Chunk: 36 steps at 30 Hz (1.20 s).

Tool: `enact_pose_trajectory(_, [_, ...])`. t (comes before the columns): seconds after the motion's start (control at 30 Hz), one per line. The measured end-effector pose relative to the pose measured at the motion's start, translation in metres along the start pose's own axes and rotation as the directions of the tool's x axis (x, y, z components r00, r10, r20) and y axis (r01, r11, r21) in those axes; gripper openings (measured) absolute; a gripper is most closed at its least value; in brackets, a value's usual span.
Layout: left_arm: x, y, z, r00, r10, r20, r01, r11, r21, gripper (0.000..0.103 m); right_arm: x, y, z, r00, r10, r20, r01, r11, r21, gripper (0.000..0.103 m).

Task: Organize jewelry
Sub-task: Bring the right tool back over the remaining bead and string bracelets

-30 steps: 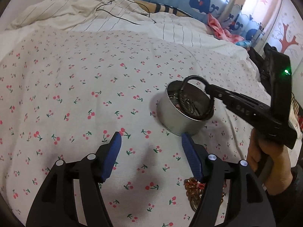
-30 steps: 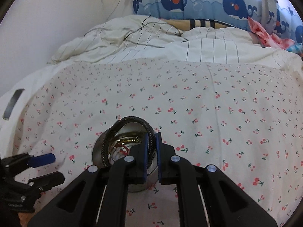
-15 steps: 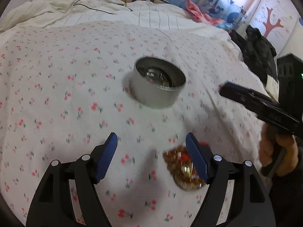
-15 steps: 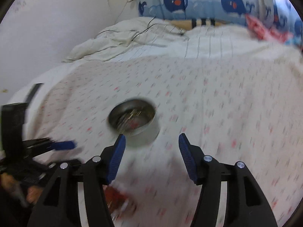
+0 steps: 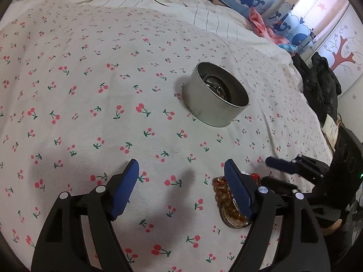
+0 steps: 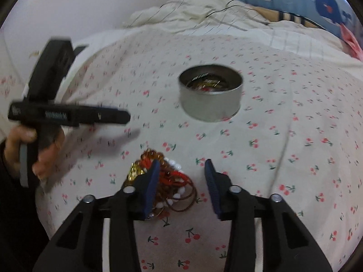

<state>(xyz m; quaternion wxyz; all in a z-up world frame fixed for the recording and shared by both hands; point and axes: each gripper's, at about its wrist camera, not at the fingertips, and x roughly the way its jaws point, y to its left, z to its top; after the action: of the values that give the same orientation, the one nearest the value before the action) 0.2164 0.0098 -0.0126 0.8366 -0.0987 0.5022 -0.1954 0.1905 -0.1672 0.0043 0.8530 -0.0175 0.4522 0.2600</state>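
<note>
My left gripper [image 5: 180,170] is opening wide over the cherry-print bedsheet [image 5: 90,79], gripping nothing. My right gripper [image 6: 181,170] is closing, seemingly empty, above the tangled heap of amber, red and white beaded jewelry [image 6: 172,181] near the round silver metal tin [image 6: 209,95].

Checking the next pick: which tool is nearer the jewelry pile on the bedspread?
Right. The right tool hangs over the jewelry pile, jaws closing, nothing gripped. The left tool sits beside it, pile by its right finger.

Jewelry pile [image 6: 168,176] nr steel tin [image 6: 209,103]
</note>
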Motion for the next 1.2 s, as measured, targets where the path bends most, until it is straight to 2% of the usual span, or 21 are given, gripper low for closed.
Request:
enact_pose_trajectory(0.1, [0.001,-0.002,0.0,1.0,0.006,-0.002,-0.006,1.0,0.009,0.076,0.007,0.002,-0.002,1.0,0.002,-0.022,-0.003,1.0,-0.018,0.021])
enact_pose_trajectory(0.13, [0.001,-0.002,0.0,1.0,0.007,-0.004,-0.007,1.0,0.011,0.076,0.008,0.004,-0.003,1.0,0.0,-0.026,-0.001,1.0,-0.025,0.012])
enact_pose_trajectory(0.23, [0.002,-0.002,0.0,1.0,0.011,-0.004,-0.011,1.0,0.008,0.077,0.003,0.004,-0.002,1.0,0.002,-0.01,-0.003,1.0,-0.029,0.002])
enact_pose_trajectory(0.47, [0.003,-0.002,0.002,1.0,0.018,-0.006,-0.018,1.0,0.013,0.078,-0.022,-0.015,0.009,0.993,0.072,0.095,-0.08,0.994,0.077,0.001])
enact_pose_trajectory(0.6, [0.005,-0.001,0.001,1.0,0.018,-0.013,-0.018,1.0,0.012,0.078,-0.008,-0.015,0.008,0.995,0.096,0.032,-0.099,0.992,0.083,0.001])
enact_pose_trajectory(0.73, [0.004,-0.002,0.001,1.0,0.015,-0.01,-0.015,1.0,0.014,0.078,0.006,-0.002,0.005,0.997,0.079,-0.024,-0.079,0.996,0.032,0.002])
enact_pose_trajectory(0.77, [0.003,-0.002,0.001,1.0,0.014,-0.009,-0.014,1.0,0.013,0.079,0.008,-0.001,0.004,0.997,0.075,-0.029,-0.074,0.997,0.029,0.026])
enact_pose_trajectory(0.83, [0.003,-0.002,0.001,1.0,0.011,-0.009,-0.011,1.0,0.013,0.079,0.003,-0.001,0.002,0.998,0.064,0.008,-0.064,0.997,0.04,0.065])
enact_pose_trajectory(0.97, [0.002,-0.003,0.001,1.0,0.008,-0.005,-0.008,1.0,0.019,0.079,-0.001,-0.002,0.002,0.997,0.074,0.016,-0.074,0.996,0.039,0.052])
enact_pose_trajectory(1.03, [0.002,-0.003,0.0,1.0,0.008,-0.006,-0.008,1.0,0.016,0.079,0.004,-0.003,0.001,0.998,0.059,0.002,-0.059,0.998,0.034,0.051])
enact_pose_trajectory(1.1, [0.002,-0.003,0.0,1.0,0.005,-0.007,-0.005,1.0,0.015,0.079,0.007,0.001,0.0,0.998,0.062,-0.017,-0.061,0.998,0.015,0.045])
enact_pose_trajectory(1.13, [0.002,-0.003,0.0,1.0,0.005,-0.006,-0.005,1.0,0.016,0.079,0.009,0.004,-0.001,0.998,0.057,-0.024,-0.057,0.998,-0.006,0.036])
enact_pose_trajectory(1.17, [0.002,-0.003,0.0,1.0,0.005,-0.006,-0.005,1.0,0.016,0.079,0.01,0.007,-0.001,0.998,0.052,-0.035,-0.053,0.998,-0.024,0.02])
enact_pose_trajectory(1.2, [0.002,-0.003,0.0,1.0,0.005,-0.006,-0.005,1.0,0.016,0.079,0.012,0.009,-0.002,0.998,0.04,-0.047,-0.042,0.998,-0.039,0.013])
